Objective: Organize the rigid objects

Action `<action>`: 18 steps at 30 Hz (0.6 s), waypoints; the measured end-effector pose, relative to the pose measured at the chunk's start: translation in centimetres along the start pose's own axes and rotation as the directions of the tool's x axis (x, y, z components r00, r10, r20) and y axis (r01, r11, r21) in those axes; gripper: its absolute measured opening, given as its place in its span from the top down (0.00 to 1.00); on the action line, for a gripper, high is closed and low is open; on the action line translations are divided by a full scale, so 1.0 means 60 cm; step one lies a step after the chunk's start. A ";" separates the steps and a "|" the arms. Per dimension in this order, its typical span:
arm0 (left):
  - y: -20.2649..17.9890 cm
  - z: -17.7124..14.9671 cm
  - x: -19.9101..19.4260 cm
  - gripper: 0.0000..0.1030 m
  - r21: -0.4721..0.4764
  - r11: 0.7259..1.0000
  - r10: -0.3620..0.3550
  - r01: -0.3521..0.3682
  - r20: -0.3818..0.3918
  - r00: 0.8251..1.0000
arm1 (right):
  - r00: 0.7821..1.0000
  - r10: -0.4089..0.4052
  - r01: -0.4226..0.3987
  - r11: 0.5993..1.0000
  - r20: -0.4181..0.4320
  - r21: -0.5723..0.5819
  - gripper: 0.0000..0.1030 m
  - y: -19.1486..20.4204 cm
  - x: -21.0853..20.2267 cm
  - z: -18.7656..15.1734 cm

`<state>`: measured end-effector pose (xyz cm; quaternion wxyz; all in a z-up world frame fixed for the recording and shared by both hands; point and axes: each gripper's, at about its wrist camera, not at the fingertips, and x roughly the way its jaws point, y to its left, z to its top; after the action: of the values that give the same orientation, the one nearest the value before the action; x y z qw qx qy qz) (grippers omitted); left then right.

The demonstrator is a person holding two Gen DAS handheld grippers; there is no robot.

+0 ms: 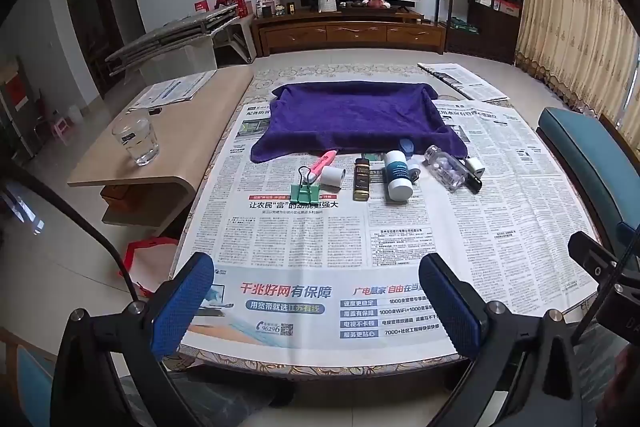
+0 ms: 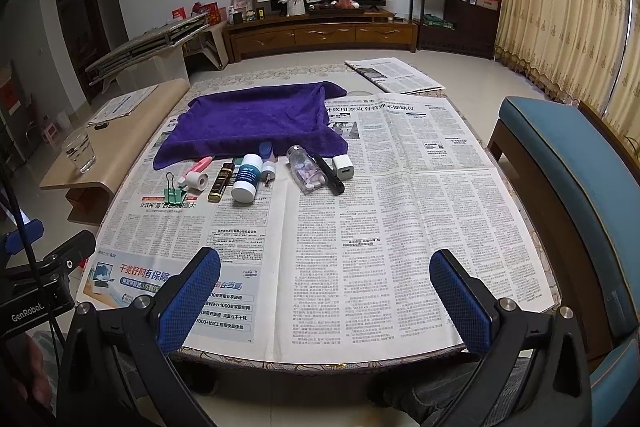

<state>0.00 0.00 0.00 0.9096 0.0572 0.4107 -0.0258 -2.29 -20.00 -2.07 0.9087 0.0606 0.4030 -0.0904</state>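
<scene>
A row of small objects lies on the newspaper-covered table (image 1: 320, 239) in front of a purple towel (image 1: 352, 115): a green binder clip (image 1: 305, 189), a pink highlighter (image 1: 320, 163), a white tape roll (image 1: 333, 177), a dark tube (image 1: 362, 179), a white-and-blue bottle (image 1: 398, 175), a clear bottle (image 1: 446, 167), a black pen (image 1: 472, 183) and a white charger (image 1: 475, 166). The same row shows in the right wrist view, with the white-and-blue bottle (image 2: 247, 177) and clear bottle (image 2: 306, 169). My left gripper (image 1: 316, 303) and right gripper (image 2: 324, 303) are open and empty at the table's near edge.
A low wooden side table (image 1: 132, 163) with a glass of water (image 1: 136, 139) stands to the left. A blue-cushioned chair (image 2: 560, 163) stands to the right. A folded newspaper (image 2: 394, 75) lies at the table's far right.
</scene>
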 end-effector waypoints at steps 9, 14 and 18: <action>0.013 0.000 0.006 0.00 -0.024 1.000 -0.001 0.001 -0.002 1.000 | 1.000 0.003 -0.003 1.000 -0.002 -0.030 0.00 0.012 0.003 0.000; 0.017 0.004 0.008 0.00 -0.026 1.000 -0.006 0.006 -0.004 1.000 | 1.000 0.011 -0.011 0.999 -0.004 -0.036 0.00 0.019 0.004 0.000; 0.023 0.000 0.013 0.00 -0.037 0.999 -0.010 0.009 -0.009 1.000 | 1.000 0.013 -0.013 0.999 -0.006 -0.036 0.00 0.021 0.004 0.000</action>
<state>0.66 1.40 -0.49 0.9084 0.0386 0.4157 -0.0224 -1.90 -18.77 -2.20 0.9091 0.0472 0.4067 -0.0772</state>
